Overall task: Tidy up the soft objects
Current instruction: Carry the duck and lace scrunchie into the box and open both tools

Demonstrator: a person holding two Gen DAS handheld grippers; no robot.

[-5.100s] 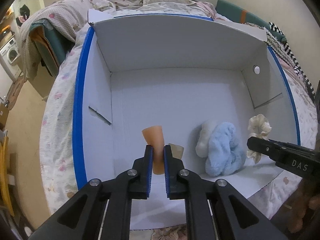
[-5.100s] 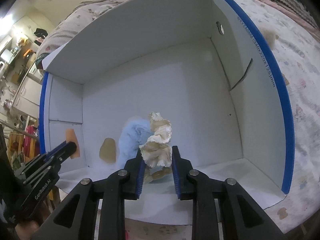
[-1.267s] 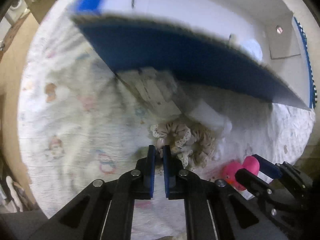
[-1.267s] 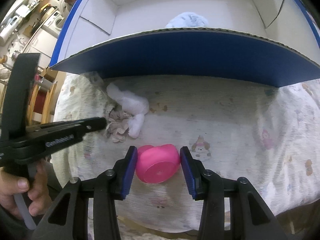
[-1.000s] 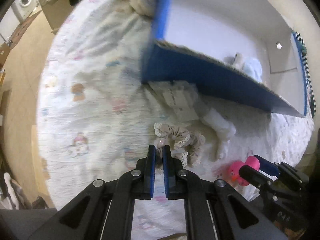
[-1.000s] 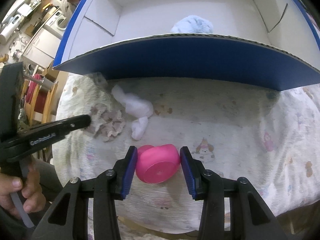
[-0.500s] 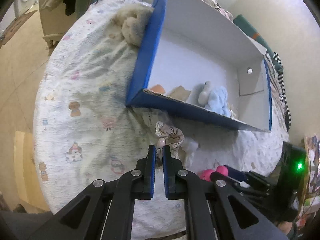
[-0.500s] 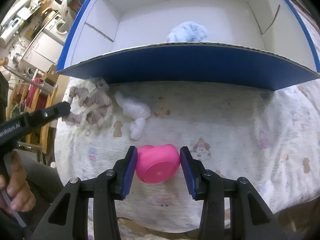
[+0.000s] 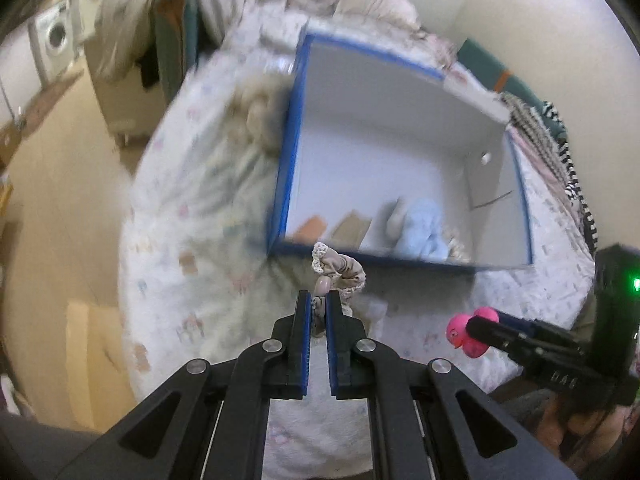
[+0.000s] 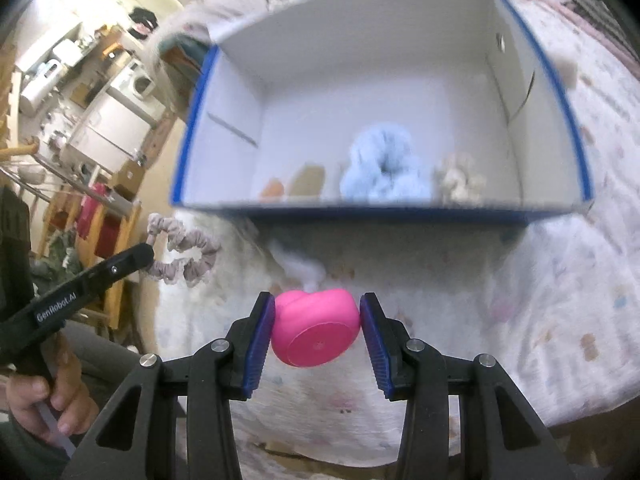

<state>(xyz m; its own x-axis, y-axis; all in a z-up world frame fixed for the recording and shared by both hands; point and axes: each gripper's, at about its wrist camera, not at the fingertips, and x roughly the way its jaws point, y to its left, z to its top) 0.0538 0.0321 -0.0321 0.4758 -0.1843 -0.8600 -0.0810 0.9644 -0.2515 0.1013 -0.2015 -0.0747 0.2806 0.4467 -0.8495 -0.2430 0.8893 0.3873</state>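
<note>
My left gripper (image 9: 317, 304) is shut on a beige lace-edged scrunchie (image 9: 340, 270), which hangs in the air in front of the blue-walled box (image 9: 285, 160). From the right wrist view the same scrunchie (image 10: 182, 254) dangles off the left gripper's tip (image 10: 146, 254). My right gripper (image 10: 318, 320) is shut on a pink rubber duck (image 10: 316, 332), held above the bed short of the box's near wall (image 10: 380, 213). In the left wrist view the duck (image 9: 464, 332) shows at the right gripper's tip. Inside the box lie a light blue fluffy scrunchie (image 10: 384, 168), a cream scrunchie (image 10: 460, 178), an orange piece (image 10: 273, 189) and a tan piece (image 10: 308, 180).
A white fluffy item (image 10: 304, 266) lies on the patterned bedsheet (image 10: 560, 280) just before the box. A beige plush (image 9: 256, 116) rests against the box's left outer wall. Pillows and bedding crowd the far end; the floor drops off left of the bed. A hand (image 10: 44, 404) holds the left gripper.
Both grippers have risen from the bed, the left lifting the beige scrunchie, the right still holding the pink duck. The box interior has come into fuller view.
</note>
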